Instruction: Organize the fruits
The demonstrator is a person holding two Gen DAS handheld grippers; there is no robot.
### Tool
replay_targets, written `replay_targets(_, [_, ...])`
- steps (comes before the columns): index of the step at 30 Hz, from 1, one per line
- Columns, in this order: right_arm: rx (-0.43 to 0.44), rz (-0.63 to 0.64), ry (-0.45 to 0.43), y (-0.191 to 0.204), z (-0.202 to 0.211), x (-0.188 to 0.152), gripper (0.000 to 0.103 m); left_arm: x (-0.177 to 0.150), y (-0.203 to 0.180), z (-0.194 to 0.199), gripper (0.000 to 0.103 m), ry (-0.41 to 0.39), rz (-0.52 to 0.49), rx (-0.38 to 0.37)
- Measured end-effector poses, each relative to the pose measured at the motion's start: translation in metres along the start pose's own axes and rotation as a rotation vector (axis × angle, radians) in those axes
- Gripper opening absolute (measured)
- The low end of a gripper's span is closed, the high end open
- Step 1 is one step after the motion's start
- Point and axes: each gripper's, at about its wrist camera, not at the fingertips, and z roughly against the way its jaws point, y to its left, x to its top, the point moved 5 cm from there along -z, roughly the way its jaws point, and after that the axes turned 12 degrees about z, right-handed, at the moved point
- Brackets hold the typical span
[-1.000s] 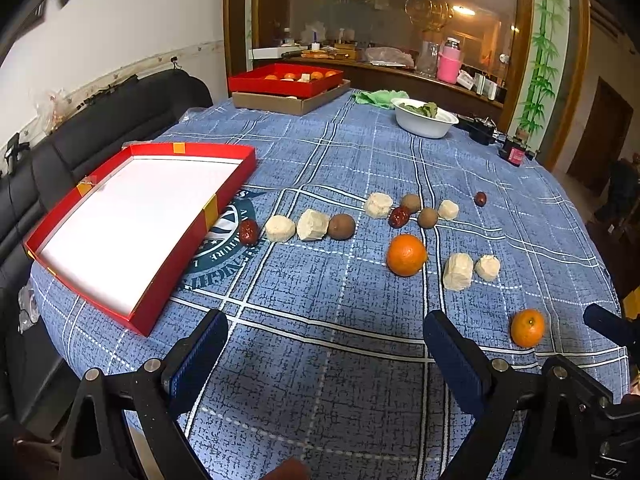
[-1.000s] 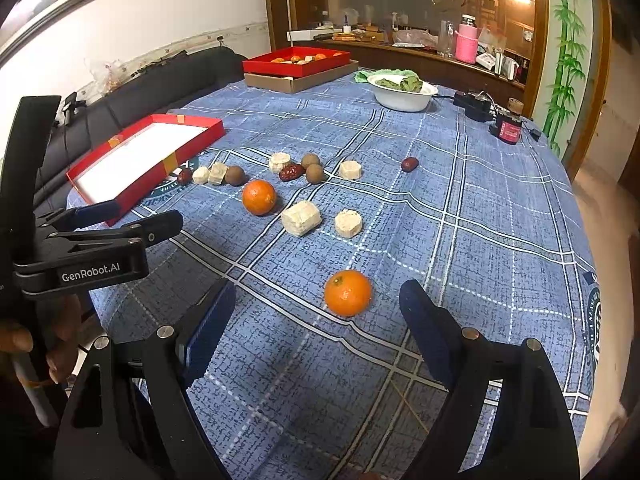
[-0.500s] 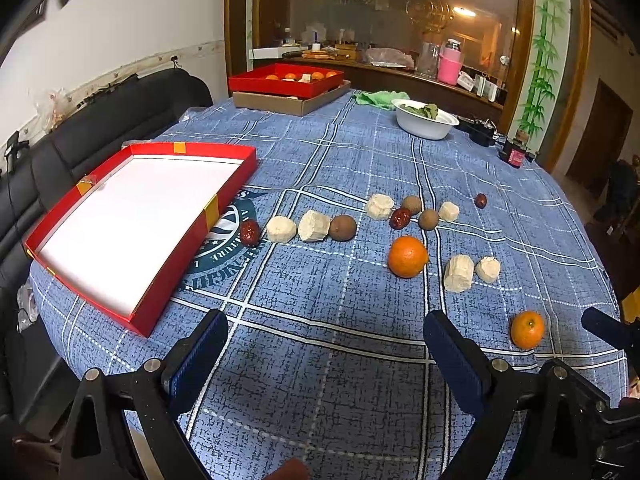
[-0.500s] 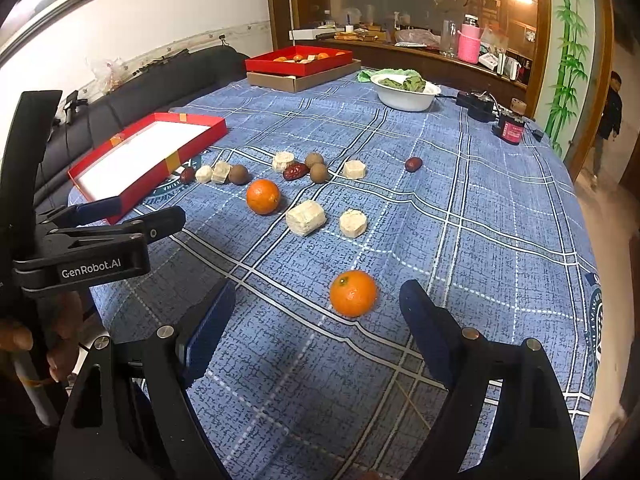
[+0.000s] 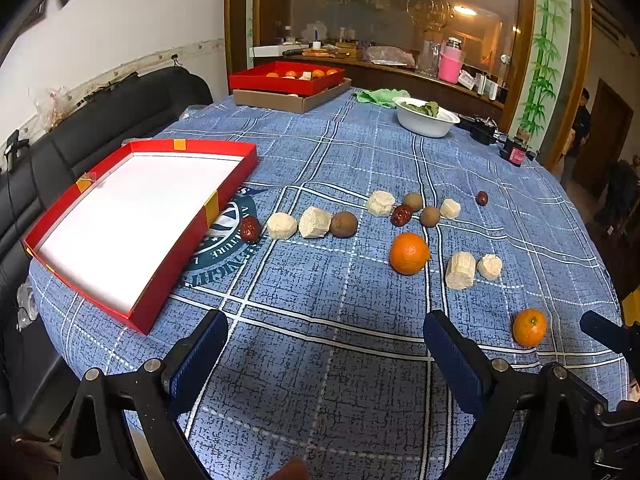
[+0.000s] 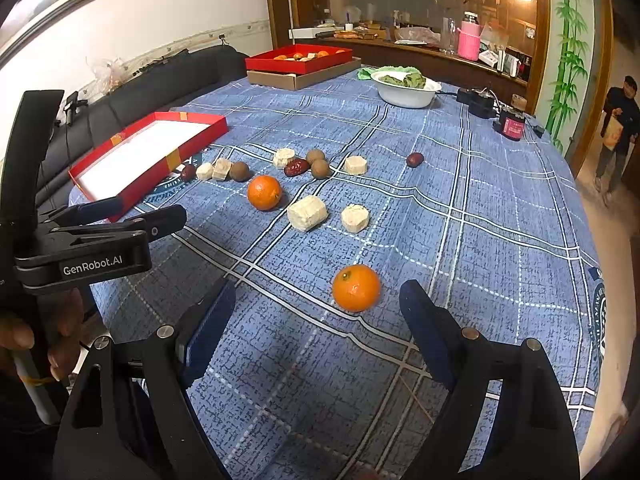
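An empty red tray point(image 5: 236, 176) with a white floor lies at the table's left; it shows again as the red tray point(image 6: 208, 128) in the right wrist view. Two oranges point(image 5: 409, 253) point(image 5: 529, 327), red dates point(image 5: 250, 229), brown round fruits point(image 5: 343, 224) and pale cakes point(image 5: 460, 270) are scattered over the blue cloth. My left gripper point(image 5: 326, 344) is open above bare cloth, short of the fruit. My right gripper point(image 6: 318, 312) is open, with the near orange point(image 6: 356, 288) just ahead, between its fingers' line. The left gripper point(image 6: 100, 216) appears at the left edge there.
A second red tray point(image 5: 286, 78) with fruit sits on a cardboard box at the far side. A white bowl point(image 5: 426, 122) of greens and small dark items point(image 6: 508, 126) stand at the back right. A black sofa point(image 5: 100, 120) runs along the left. A person point(image 6: 616, 136) walks at far right.
My right gripper has crept forward, so the near orange looms larger and closer between its fingers. A person has come into view at the right. The left gripper barely moved.
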Motion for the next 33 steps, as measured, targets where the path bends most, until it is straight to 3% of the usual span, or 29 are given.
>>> replay_targets(30, [-0.009,-0.036,-0.004,-0.009,0.001,-0.005,0.085,0.000,0.000,0.005,0.097,-0.018,-0.002,0.000])
replay_targets(33, [-0.005,-0.049,-0.001,-0.013,0.002,-0.010,0.085,0.002,0.002,0.006,0.097,-0.030,0.012,-0.028])
